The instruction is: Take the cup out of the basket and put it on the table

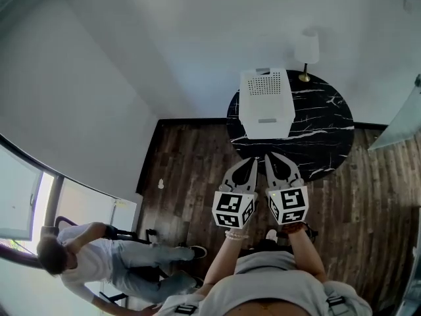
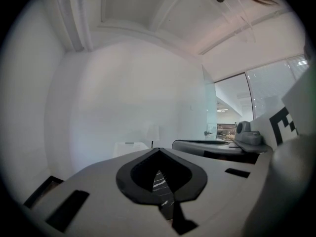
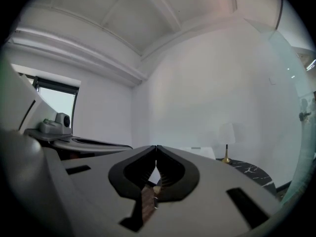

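Both left gripper [image 1: 252,162], right gripper [image 1: 270,158] fingers closed, empty; basket [image 1: 266,104] ahead; cup perhaps inside.

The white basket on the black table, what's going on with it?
Nothing is picked up yet. A person holds a left claw and a right claw, both shut and empty, side by side, pointing toward the round black marble table. The white basket sits on it, untouched. No cup shows from here.

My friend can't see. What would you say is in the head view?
The left gripper and right gripper point side by side, jaws together, at a white basket on a round black table. A lamp stands beyond it; another person is at lower left.
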`<control>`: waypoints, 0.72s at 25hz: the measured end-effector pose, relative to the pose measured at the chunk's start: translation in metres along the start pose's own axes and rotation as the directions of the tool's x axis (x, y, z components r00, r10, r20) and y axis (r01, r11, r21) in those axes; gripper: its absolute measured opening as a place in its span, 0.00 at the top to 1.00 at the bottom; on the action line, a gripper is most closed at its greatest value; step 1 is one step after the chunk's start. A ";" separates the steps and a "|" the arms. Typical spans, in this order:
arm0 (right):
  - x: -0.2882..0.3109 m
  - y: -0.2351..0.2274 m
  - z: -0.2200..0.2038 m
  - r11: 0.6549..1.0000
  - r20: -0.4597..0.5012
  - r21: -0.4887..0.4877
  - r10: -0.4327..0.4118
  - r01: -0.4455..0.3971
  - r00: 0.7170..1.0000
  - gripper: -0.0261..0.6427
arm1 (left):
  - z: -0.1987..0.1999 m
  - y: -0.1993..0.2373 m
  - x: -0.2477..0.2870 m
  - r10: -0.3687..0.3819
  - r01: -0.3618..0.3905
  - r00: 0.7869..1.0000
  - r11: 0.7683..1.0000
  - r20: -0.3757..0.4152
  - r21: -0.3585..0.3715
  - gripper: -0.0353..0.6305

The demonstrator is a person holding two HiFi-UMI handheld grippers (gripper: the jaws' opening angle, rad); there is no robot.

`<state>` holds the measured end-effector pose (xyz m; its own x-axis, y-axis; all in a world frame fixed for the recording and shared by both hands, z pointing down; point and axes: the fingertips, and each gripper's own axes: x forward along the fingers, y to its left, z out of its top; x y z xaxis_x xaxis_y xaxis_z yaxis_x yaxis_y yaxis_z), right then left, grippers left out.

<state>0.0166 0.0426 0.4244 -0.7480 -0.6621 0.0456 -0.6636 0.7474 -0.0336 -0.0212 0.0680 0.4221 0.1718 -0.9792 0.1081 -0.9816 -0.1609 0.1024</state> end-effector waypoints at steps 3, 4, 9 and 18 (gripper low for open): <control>0.004 -0.009 0.001 1.000 -0.004 -0.005 0.017 -0.017 1.000 0.94 | 0.003 -0.003 0.010 0.012 -0.012 1.000 1.000 0.005 -0.001 0.94; 0.005 -0.012 0.002 1.000 -0.002 -0.007 0.019 -0.019 1.000 0.94 | 0.003 -0.004 0.013 0.015 -0.015 1.000 1.000 0.006 0.000 0.94; 0.005 -0.027 0.002 1.000 0.005 -0.003 0.010 -0.010 1.000 0.94 | 0.003 -0.013 0.023 0.009 -0.009 1.000 1.000 0.006 0.007 0.94; 0.018 -0.046 0.001 1.000 -0.003 0.004 -0.020 0.020 1.000 0.94 | 0.006 -0.008 0.046 -0.011 0.011 1.000 1.000 0.000 0.006 0.94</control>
<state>0.0339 -0.0034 0.4261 -0.7348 -0.6765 0.0489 -0.6782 0.7340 -0.0371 -0.0063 0.0239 0.4200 0.1824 -0.9774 0.1066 -0.9802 -0.1723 0.0973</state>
